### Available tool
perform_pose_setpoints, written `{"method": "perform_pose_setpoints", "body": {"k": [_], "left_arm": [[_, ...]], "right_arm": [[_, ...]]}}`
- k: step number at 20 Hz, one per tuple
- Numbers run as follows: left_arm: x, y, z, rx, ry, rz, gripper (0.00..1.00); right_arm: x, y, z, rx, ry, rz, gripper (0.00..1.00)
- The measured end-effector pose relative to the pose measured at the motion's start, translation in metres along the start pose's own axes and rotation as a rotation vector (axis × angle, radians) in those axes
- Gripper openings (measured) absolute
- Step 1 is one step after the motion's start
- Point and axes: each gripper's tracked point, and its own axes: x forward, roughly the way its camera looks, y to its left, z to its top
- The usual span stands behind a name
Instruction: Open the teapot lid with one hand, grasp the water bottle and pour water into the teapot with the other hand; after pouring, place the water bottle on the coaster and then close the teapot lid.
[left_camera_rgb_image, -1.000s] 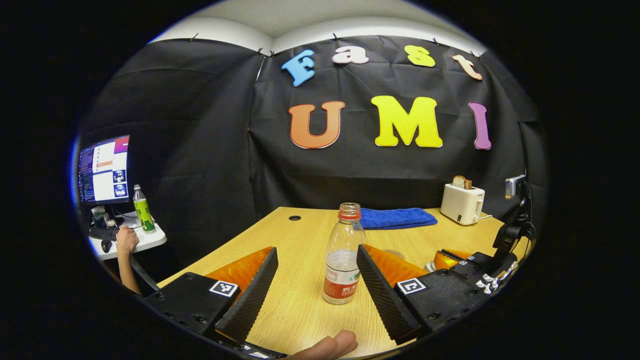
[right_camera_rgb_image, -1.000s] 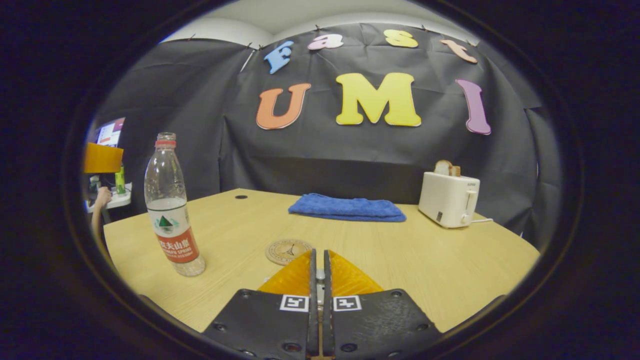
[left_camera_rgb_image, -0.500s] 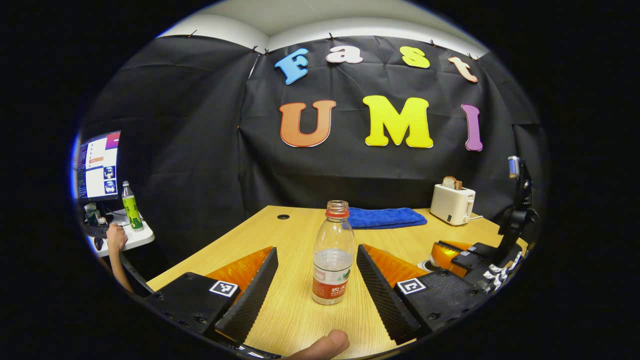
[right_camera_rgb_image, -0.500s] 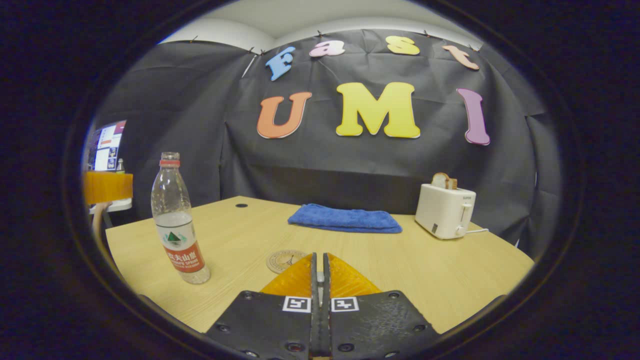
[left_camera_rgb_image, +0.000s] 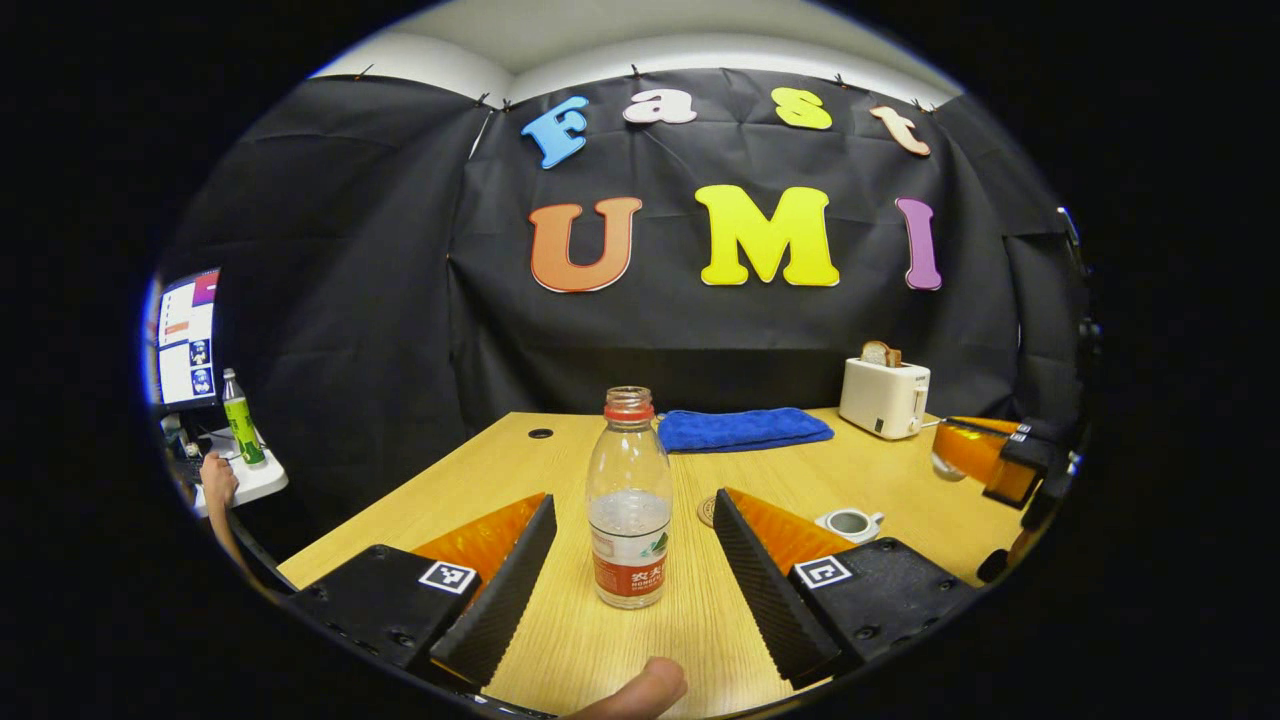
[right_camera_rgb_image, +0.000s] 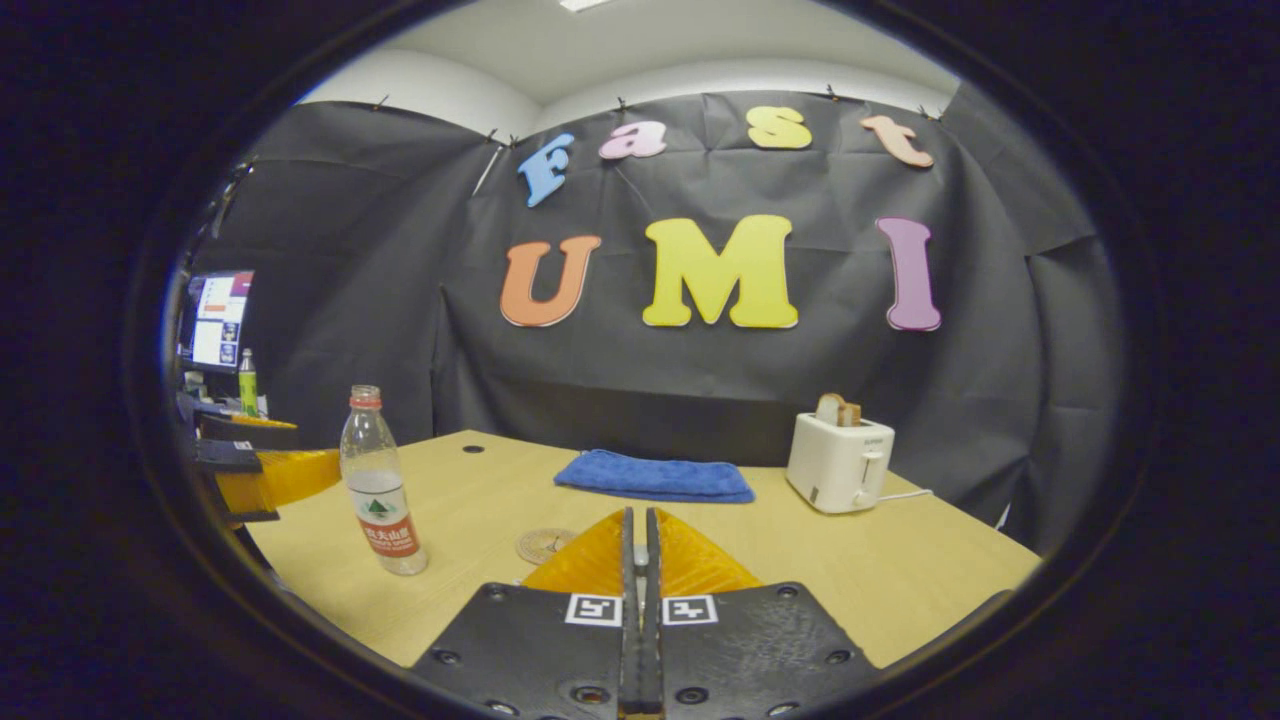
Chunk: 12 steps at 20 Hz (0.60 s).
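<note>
Left gripper view, from left to right. At the far left we see a monitor (left_camera_rgb_image: 186, 338), a green bottle (left_camera_rgb_image: 238, 432) on a small white side table (left_camera_rgb_image: 255, 480), and a person's hand (left_camera_rgb_image: 215, 480) beside it. Next comes the wooden table (left_camera_rgb_image: 480, 480). The left gripper (left_camera_rgb_image: 632, 560) is held wide open, its two fingers (left_camera_rgb_image: 500, 595) apart on either side of the water bottle (left_camera_rgb_image: 629, 500) without touching it. The bottle stands upright on the table, uncapped and partly filled. A fingertip (left_camera_rgb_image: 640, 692) shows at the bottom edge. Just right of the bottle, the coaster (left_camera_rgb_image: 708, 510) is partly hidden behind the right-hand finger. Farther right sits the small white teapot (left_camera_rgb_image: 850, 522), lid off, its mouth open. Behind lie a folded blue towel (left_camera_rgb_image: 742, 428) and a white toaster (left_camera_rgb_image: 884, 396) holding a slice of bread. At the far right edge we see the right gripper (left_camera_rgb_image: 975, 450) raised above the table; the lid itself cannot be made out there.

Right gripper view, from left to right. The left gripper (right_camera_rgb_image: 262, 478) appears at the left edge, near the water bottle (right_camera_rgb_image: 381, 484). The coaster (right_camera_rgb_image: 545, 545) lies bare on the table (right_camera_rgb_image: 900, 580), between the bottle and the right gripper (right_camera_rgb_image: 638, 540). Its fingers are pressed together with a small pale object between them, too hidden for us to identify. Beyond lie the towel (right_camera_rgb_image: 654, 476) and toaster (right_camera_rgb_image: 838, 460).
</note>
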Motion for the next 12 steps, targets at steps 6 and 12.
{"method": "perform_pose_setpoints", "body": {"k": [6, 12], "left_arm": [[0.019, 0.001, -0.016, 0.006, -0.007, 0.001, 0.99], [0.051, 0.004, -0.035, -0.017, -0.033, -0.036, 0.99]], "right_arm": [[-0.007, -0.037, 0.003, 0.059, 0.0, -0.077, 0.0], [-0.01, -0.045, 0.012, 0.068, -0.016, -0.083, 0.0]]}}
